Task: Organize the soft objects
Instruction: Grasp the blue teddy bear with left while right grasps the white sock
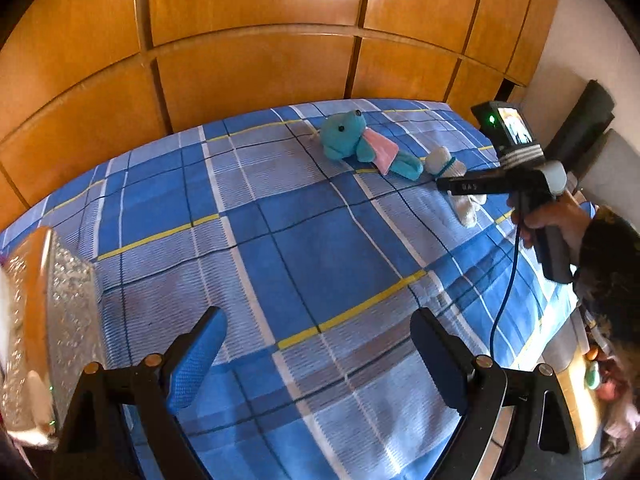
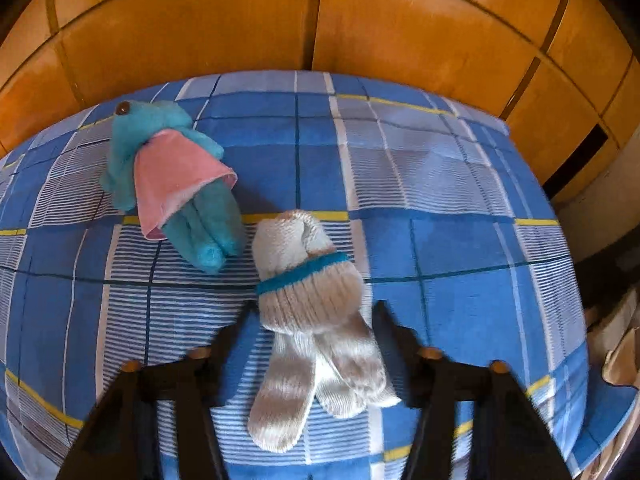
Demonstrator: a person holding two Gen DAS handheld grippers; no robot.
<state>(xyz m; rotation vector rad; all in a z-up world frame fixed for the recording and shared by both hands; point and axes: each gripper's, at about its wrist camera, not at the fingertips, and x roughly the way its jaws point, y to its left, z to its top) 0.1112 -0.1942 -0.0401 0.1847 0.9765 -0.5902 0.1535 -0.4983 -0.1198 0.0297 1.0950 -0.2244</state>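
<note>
From the left wrist, the left gripper (image 1: 318, 332) hangs over the blue plaid bedspread (image 1: 304, 248) with its 2 fingers spread wide and nothing between them. Far across the bed lies a teal plush toy (image 1: 352, 140) in a pink cloth, with the white socks (image 1: 448, 168) just beside it, under the right gripper (image 1: 440, 184) a hand (image 1: 556, 220) holds. From the right wrist, the right gripper (image 2: 316, 312) straddles the white socks (image 2: 316, 320), its fingers narrowed on either side; whether the pads touch them is unclear. The teal plush toy (image 2: 160, 148) lies just left.
</note>
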